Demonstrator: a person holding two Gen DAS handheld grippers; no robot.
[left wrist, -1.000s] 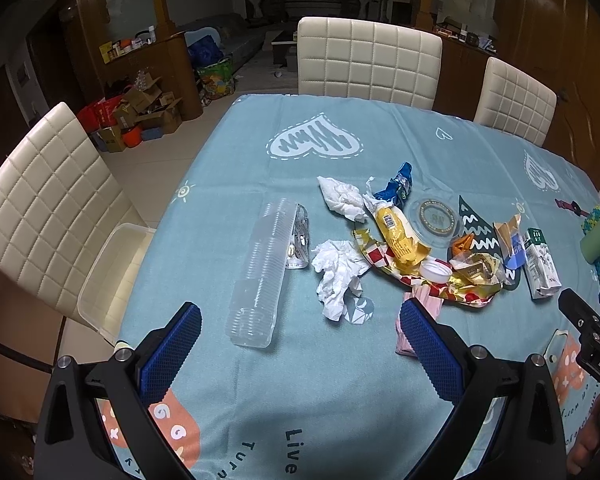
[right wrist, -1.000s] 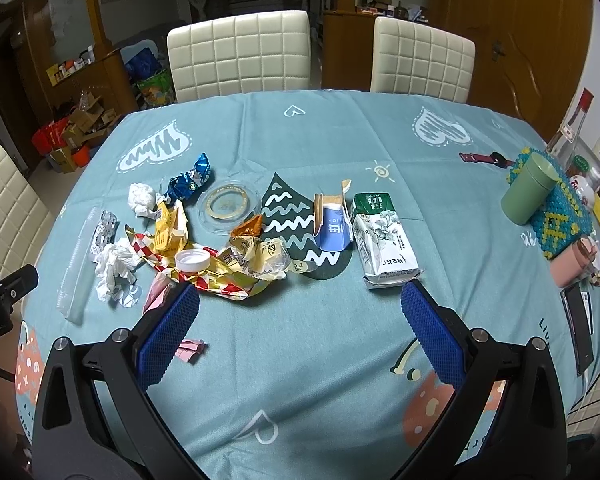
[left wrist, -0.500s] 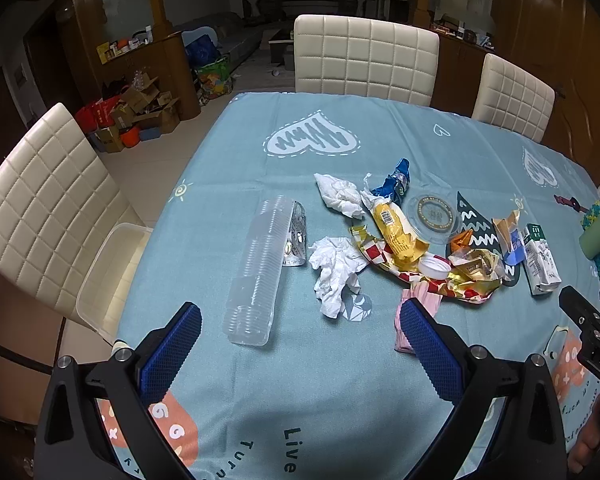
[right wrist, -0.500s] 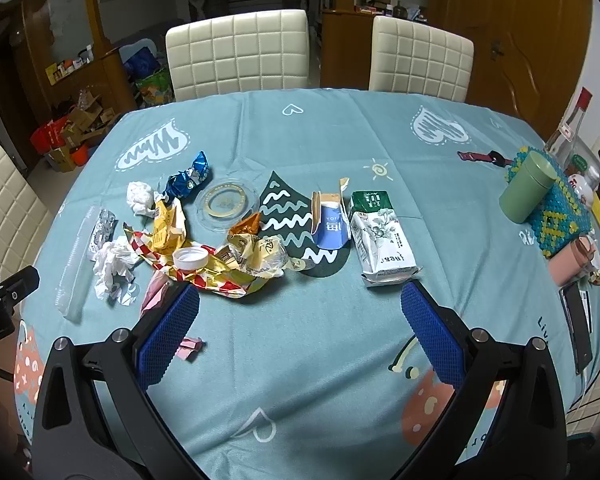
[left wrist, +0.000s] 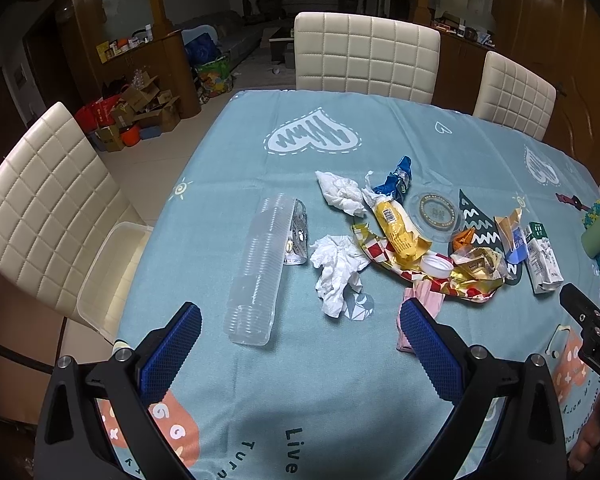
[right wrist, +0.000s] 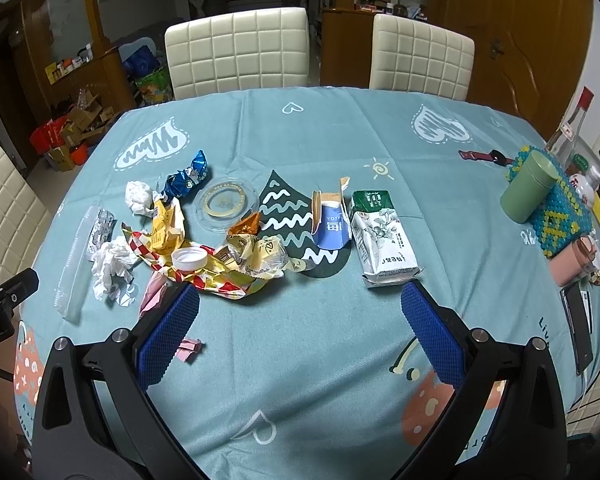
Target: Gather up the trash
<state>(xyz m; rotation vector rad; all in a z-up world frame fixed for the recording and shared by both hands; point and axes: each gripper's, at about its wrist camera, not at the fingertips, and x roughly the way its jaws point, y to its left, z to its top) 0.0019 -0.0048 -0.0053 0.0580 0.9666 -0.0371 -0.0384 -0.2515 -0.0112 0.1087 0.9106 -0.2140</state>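
Trash lies strewn across the middle of the teal tablecloth (left wrist: pixel 228 152), and nothing in the pile has shifted over the last second; only the cameras have drawn back a little, so collection has not begun. Nearest, the left gripper (left wrist: pixel 296 340) and the right gripper (right wrist: pixel 300 320) both hover wide apart with nothing between their blue ribbed pads. Just beyond the left one lie a ridged clear plastic sleeve (left wrist: pixel 256 268), a soft crumpled tissue (left wrist: pixel 338 270) and a pink paper scrap (left wrist: pixel 420 300). Farther in sit crinkled gold-and-red foil (right wrist: pixel 204 272), a white cap (right wrist: pixel 189 258), a flattened green milk carton (right wrist: pixel 382 236), then a clear round lid (right wrist: pixel 225 202) and a blue wrapper (right wrist: pixel 186 176).
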